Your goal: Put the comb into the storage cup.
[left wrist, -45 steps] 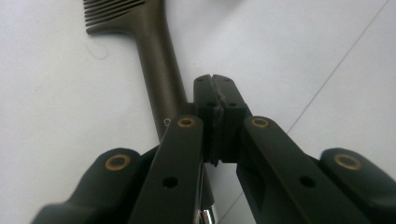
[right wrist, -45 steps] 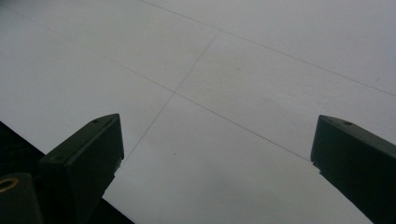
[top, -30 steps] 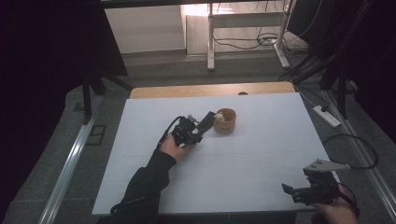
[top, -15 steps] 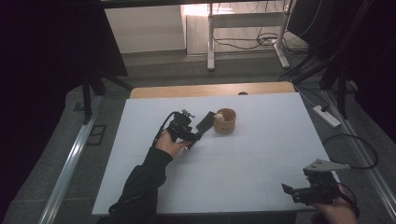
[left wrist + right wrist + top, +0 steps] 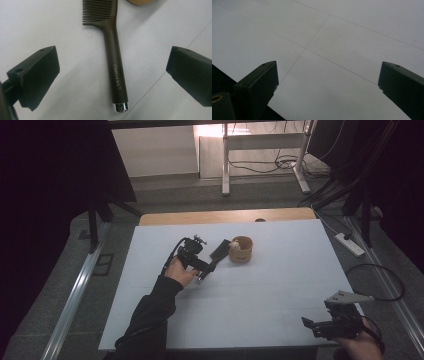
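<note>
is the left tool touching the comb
Apart. The left gripper view shows the left tool wide open, white table visible between each jaw and the comb handle.

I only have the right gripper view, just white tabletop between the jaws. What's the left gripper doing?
Observer: The left gripper has just been opening; its jaws stand wide over a dark brown plastic comb with a chrome-capped handle, which lies flat on the white table, untouched by either pad.
Operator: Anything else near it?
Observer: A small round tan wooden cup sits just past the comb's teeth, something pale inside it.
Operator: And where's my gripper relative to that?
Observer: The right gripper sits open at the table's near right corner, far from comb and cup.
</note>
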`<state>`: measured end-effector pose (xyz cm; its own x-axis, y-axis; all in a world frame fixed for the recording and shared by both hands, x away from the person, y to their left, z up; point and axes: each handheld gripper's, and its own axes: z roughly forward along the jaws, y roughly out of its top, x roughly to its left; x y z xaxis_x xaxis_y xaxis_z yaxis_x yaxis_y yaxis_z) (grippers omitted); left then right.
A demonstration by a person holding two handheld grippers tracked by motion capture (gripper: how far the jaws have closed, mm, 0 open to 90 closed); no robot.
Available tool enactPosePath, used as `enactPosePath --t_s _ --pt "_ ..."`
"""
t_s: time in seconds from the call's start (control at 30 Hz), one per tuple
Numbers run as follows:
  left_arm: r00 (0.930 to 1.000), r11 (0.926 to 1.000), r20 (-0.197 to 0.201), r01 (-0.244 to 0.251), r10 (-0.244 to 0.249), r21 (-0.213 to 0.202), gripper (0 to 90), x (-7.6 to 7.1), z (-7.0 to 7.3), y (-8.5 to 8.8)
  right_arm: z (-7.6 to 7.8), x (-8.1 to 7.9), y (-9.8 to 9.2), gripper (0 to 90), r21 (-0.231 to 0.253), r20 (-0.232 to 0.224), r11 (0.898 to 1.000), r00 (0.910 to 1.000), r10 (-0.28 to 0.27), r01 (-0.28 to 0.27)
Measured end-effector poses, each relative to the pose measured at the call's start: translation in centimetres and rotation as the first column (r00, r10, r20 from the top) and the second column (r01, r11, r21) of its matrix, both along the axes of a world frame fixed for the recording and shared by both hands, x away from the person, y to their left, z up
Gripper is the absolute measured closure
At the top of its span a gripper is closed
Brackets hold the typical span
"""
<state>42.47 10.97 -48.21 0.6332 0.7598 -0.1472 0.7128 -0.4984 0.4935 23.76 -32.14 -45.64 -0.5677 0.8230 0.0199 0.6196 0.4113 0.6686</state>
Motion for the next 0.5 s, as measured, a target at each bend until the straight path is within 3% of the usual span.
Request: enactPosePath --t_s 0.1,0.23,0.5 --pt "0.9999 0.9997 0.012 -0.005 0.005 0.026 0.0 0.0 0.1 -0.1 0.0 0.0 0.0 3.6 -0.001 -0.001 1.0 1.0 0.0 0.0" --pt "0.9999 0.9996 0.011 0.007 -0.007 0.029 0.0 0.0 0.0 -0.5 0.0 0.0 0.0 3.6 -0.001 -0.002 1.0 1.0 -0.002 0.002" --pt "0.9989 0.9969 -0.017 0.045 -0.044 0.065 0.0 0.3 -1.6 -1.5 0.0 0.0 0.0 3.6 -0.003 -0.002 1.0 1.0 -0.001 0.001"
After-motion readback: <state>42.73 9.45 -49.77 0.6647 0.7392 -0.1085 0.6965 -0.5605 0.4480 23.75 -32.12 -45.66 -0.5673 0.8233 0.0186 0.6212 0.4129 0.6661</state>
